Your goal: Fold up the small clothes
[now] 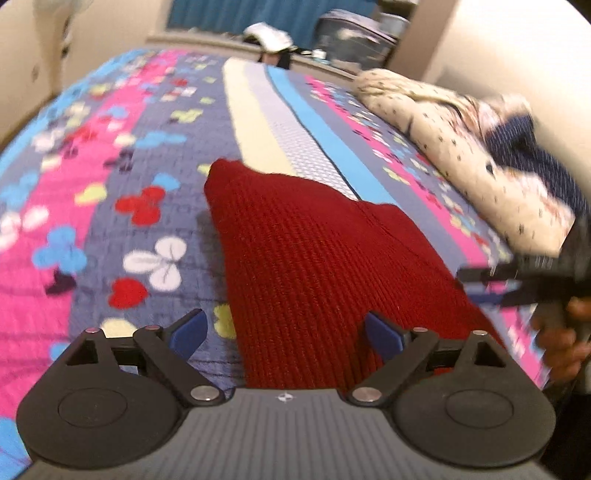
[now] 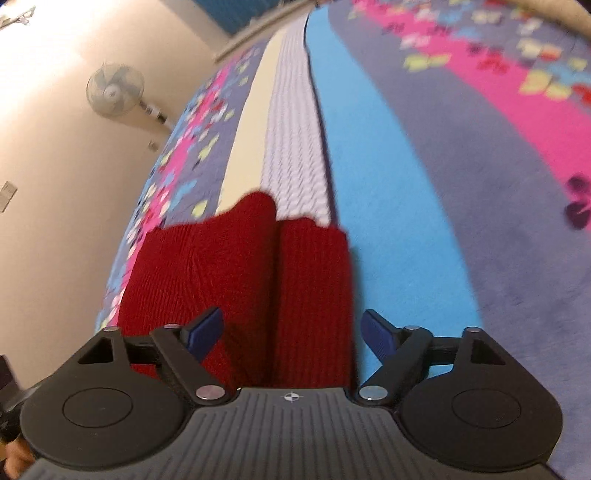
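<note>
A dark red knitted garment (image 1: 314,266) lies on the patterned bedspread (image 1: 110,155). My left gripper (image 1: 286,336) is open, its blue-padded fingers spread over the near end of the garment without holding it. In the right wrist view the same red garment (image 2: 258,280) shows two lobes with a crease between them. My right gripper (image 2: 293,334) is open, its fingers straddling the near end of the garment. The right gripper also shows blurred at the right edge of the left wrist view (image 1: 524,284), held by a hand.
A cream speckled cloth (image 1: 450,147) and a dark blue cloth (image 1: 524,147) are piled on the bed's right side. A suitcase (image 1: 354,33) stands beyond the bed. A wall fan (image 2: 114,90) hangs on the left wall.
</note>
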Demonstrator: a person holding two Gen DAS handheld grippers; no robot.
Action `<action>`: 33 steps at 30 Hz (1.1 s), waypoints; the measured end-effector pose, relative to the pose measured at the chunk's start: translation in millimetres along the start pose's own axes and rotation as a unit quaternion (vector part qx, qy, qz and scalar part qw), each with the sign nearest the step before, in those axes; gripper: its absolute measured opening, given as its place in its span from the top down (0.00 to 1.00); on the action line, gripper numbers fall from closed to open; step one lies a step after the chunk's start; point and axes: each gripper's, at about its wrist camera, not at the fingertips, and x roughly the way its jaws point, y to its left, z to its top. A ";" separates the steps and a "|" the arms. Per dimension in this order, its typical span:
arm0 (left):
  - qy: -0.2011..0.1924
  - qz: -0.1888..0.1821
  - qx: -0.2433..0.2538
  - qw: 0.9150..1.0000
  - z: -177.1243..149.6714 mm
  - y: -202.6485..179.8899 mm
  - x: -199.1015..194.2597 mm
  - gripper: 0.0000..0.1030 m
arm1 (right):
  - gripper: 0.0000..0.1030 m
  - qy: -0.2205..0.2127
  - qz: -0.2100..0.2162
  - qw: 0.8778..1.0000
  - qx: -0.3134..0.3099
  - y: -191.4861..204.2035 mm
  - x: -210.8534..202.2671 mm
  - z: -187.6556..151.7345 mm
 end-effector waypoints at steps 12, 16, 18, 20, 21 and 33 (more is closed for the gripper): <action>0.050 -0.071 -0.122 0.989 9.2 30.9 35.4 0.01 | 0.02 0.066 0.045 0.997 0.014 -7.8 52.3 10.9; 0.065 -0.100 -0.142 0.983 12.4 38.6 56.3 0.00 | 0.03 0.066 0.049 0.997 0.002 0.0 62.5 12.8; 0.071 -0.108 -0.151 0.980 13.2 42.0 67.8 0.00 | 0.08 0.059 0.046 0.997 -0.011 4.8 64.9 14.3; 0.075 -0.115 -0.157 0.978 15.1 44.5 78.6 0.00 | 0.18 0.052 0.050 0.997 -0.018 6.0 64.7 17.3; 0.073 -0.116 -0.157 0.978 16.5 45.4 82.5 0.00 | 0.24 0.050 0.054 0.997 -0.019 6.3 65.1 19.5; -0.056 -0.053 -0.036 0.996 64.0 28.6 44.5 0.26 | 0.48 -0.084 0.112 0.985 -0.102 53.6 45.5 49.0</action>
